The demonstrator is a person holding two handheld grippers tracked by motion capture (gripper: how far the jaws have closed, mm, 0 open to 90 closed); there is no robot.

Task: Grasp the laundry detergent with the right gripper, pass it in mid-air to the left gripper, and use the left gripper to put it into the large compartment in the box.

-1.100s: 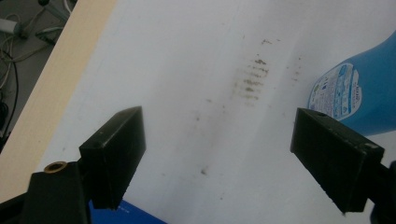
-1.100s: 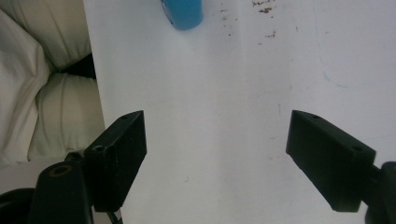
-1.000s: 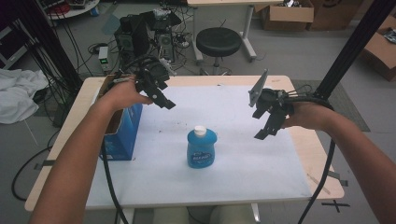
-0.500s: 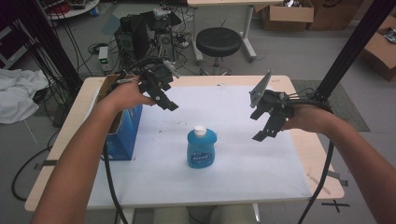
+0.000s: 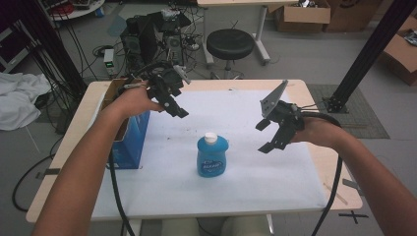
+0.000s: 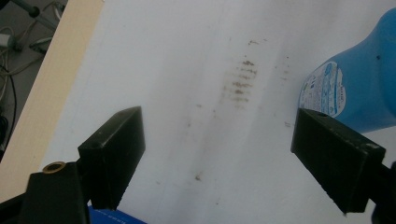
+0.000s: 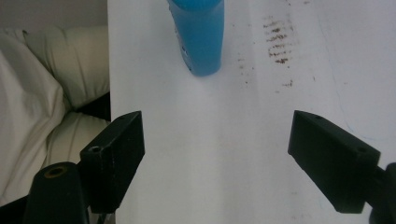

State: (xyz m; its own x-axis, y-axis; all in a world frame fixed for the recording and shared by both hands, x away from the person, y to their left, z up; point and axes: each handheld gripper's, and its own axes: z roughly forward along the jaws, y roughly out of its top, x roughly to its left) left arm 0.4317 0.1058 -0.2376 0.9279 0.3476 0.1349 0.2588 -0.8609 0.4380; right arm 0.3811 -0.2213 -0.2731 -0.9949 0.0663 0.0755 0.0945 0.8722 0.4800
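Left gripper [image 5: 173, 101] hovers over the table's far-left part, jaws wide apart, nothing between them. Right gripper [image 5: 273, 132] hangs off the right side, jaws likewise apart and empty. Bottle [image 5: 212, 155] stands upright mid-table toward the near edge, long axis vertical, white cap up, between both grippers; the right looks slightly nearer. Box [image 5: 130, 135] sits at the left edge. Left gripper view puts the bottle [image 6: 355, 88] beyond its right-hand jaw; right gripper view shows its base [image 7: 200, 37] ahead, left of centre, and smudges on the sheet.
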